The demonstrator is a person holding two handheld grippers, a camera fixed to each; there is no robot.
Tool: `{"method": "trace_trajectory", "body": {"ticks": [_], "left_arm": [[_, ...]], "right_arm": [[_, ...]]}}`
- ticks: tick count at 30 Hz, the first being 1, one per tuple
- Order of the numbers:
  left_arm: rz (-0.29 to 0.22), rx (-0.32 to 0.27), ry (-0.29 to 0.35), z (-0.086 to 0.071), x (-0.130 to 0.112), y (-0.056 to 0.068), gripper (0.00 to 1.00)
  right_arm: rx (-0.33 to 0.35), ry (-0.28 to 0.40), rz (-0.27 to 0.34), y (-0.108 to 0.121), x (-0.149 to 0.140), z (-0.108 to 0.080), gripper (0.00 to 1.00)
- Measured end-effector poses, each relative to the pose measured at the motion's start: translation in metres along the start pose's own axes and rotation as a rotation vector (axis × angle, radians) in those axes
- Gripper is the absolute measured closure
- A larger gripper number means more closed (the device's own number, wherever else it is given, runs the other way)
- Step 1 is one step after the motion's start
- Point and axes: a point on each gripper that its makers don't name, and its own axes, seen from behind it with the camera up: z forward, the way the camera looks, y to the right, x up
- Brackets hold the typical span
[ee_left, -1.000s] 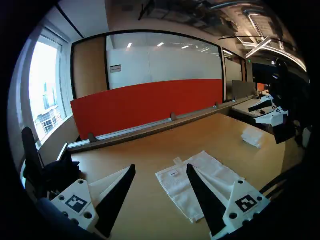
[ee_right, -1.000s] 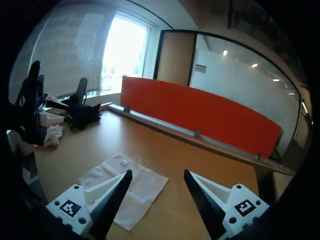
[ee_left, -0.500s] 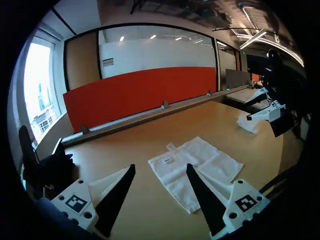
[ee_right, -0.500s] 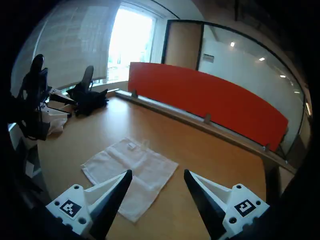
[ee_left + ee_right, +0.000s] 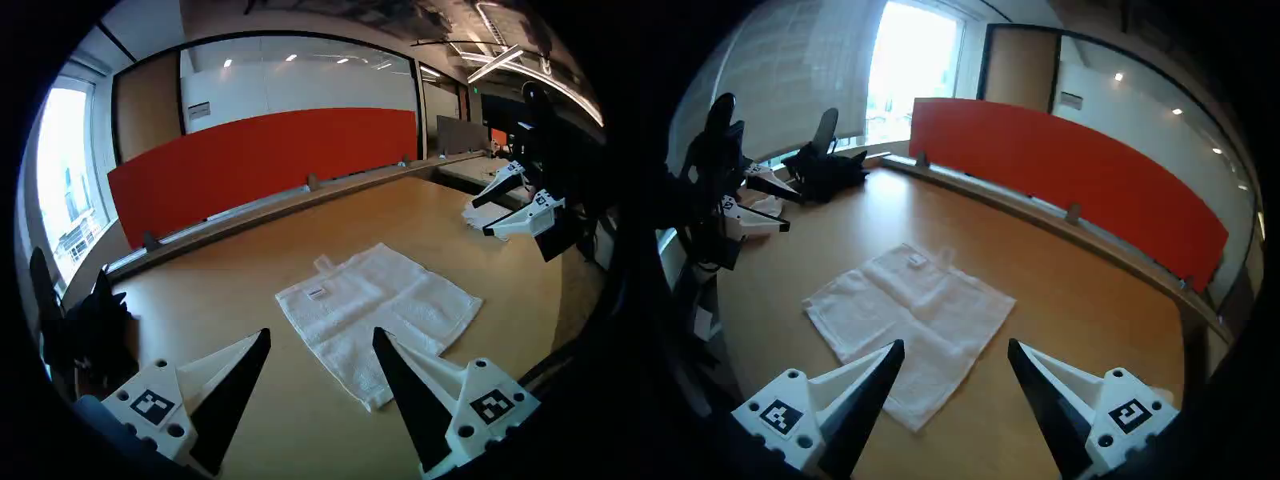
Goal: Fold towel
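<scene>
A white towel (image 5: 376, 308) lies spread flat on the wooden table (image 5: 240, 280), with a small label and a loop at its far edge. My left gripper (image 5: 320, 332) hangs open above its near edge, nothing between the fingers. In the right gripper view the same towel (image 5: 912, 308) lies just beyond my right gripper (image 5: 956, 344), which is open and empty too. Each view also catches the other gripper held above the table: the right gripper (image 5: 480, 219) at the far right, the left gripper (image 5: 796, 214) at the far left.
A red divider panel (image 5: 264, 168) runs along the table's far edge. A black object (image 5: 828, 172) sits at the table's left end by the window. A small crumpled white cloth (image 5: 478, 214) lies behind the right gripper, another white cloth (image 5: 768, 206) beside the left one.
Both cameras have tipped down toward the table, so the towel now shows whole and nearer the middle of each view. Both grippers stayed open. The towel has not moved.
</scene>
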Motion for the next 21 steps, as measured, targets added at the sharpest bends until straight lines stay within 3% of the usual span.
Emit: {"method": "trace_trajectory", "body": {"ticks": [21], "left_arm": [[0.033,-0.083,-0.148,0.031,-0.084,0.031,0.06]], "right_arm": [[0.081,-0.125,-0.025,-0.034,-0.071,0.034,0.0]]}}
